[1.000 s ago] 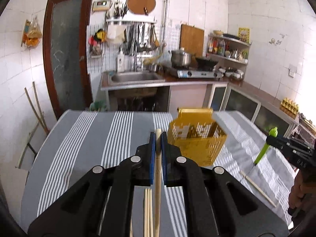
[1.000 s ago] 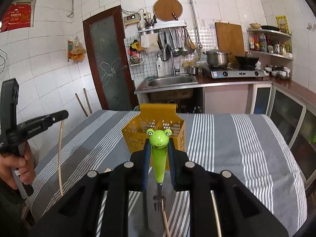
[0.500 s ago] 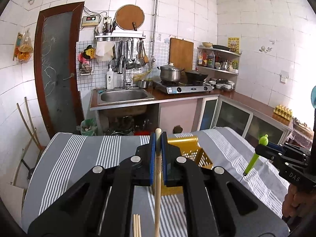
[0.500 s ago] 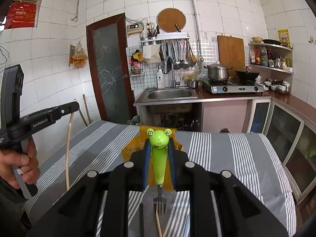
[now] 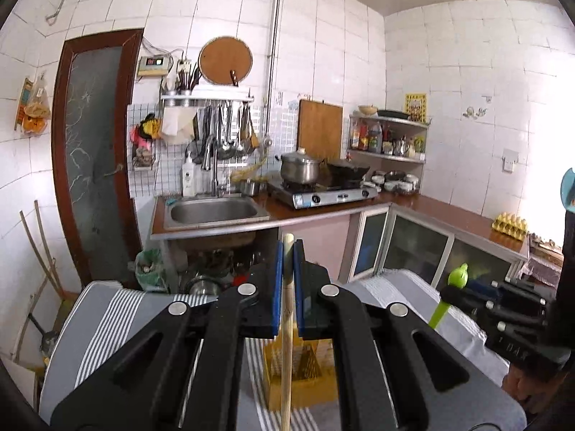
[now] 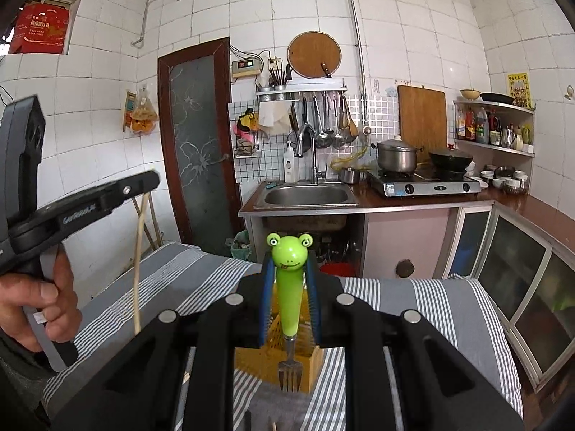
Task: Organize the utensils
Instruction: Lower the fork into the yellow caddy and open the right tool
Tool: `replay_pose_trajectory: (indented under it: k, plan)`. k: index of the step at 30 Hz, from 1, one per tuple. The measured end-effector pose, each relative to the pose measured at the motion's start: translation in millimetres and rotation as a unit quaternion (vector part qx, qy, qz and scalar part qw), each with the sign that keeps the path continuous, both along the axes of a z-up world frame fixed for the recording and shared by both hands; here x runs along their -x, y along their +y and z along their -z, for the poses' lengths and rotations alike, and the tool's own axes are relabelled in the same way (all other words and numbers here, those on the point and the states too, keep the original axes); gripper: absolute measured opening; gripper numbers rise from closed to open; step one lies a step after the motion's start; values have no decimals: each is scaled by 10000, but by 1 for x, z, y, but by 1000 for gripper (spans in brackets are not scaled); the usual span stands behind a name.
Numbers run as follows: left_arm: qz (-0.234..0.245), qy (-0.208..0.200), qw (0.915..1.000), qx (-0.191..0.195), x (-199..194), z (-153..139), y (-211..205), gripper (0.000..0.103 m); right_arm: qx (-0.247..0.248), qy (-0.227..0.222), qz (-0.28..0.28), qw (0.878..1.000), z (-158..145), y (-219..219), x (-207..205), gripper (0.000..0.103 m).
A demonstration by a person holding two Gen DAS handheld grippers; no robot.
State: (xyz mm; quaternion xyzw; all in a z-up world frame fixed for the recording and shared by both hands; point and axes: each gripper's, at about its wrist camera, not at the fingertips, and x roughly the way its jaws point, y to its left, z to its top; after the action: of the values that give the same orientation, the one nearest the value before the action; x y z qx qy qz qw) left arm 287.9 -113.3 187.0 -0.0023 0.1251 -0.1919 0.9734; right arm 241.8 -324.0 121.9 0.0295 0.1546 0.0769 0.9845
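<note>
Your left tool [image 5: 286,251] is clamped fully down on a single wooden chopstick [image 5: 286,341], which hangs nearly upright between the blue pads with its top end just above the fingertips and its shaft running down out of frame. Your right tool [image 6: 289,262] is closed narrowly around the green frog-headed handle of a small fork [image 6: 288,309]; the frog face sits at the fingertips and the metal tines point down. Both utensils are lifted clear of the table [image 6: 413,298], which carries a grey cloth with white stripes. The yellow perforated utensil basket [image 6: 251,355] stands on that cloth, directly below and beyond both tools; the fork tines overlap its front wall in the right wrist view, contact not discernible. In the left wrist view the basket [image 5: 309,370] shows behind the chopstick. Your left hand [image 6: 39,305] grips its tool's handle at frame left. Beyond the table: steel sink [image 6: 305,195] and gas stove [image 6: 431,183].
</note>
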Motion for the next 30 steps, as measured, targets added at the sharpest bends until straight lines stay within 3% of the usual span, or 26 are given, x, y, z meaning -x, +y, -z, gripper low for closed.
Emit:
replay_pose_trajectory:
  k: [8, 16, 28, 30]
  plan:
    - [19, -360, 9993, 142, -34, -7, -19, 4, -13, -66, -4, 10000, -5, 1, -28, 18]
    - [3, -447, 9988, 222, -74, 9, -34, 4, -20, 10, 2, 10000, 5, 1, -59, 18]
    - [-194, 14, 9994, 285, -114, 65, -33, 4, -53, 317, 21, 9995, 37, 3, -90, 18]
    - [-171, 184, 9995, 200, -118, 77, -33, 7, -61, 396, 57, 9992, 42, 3, -93, 23]
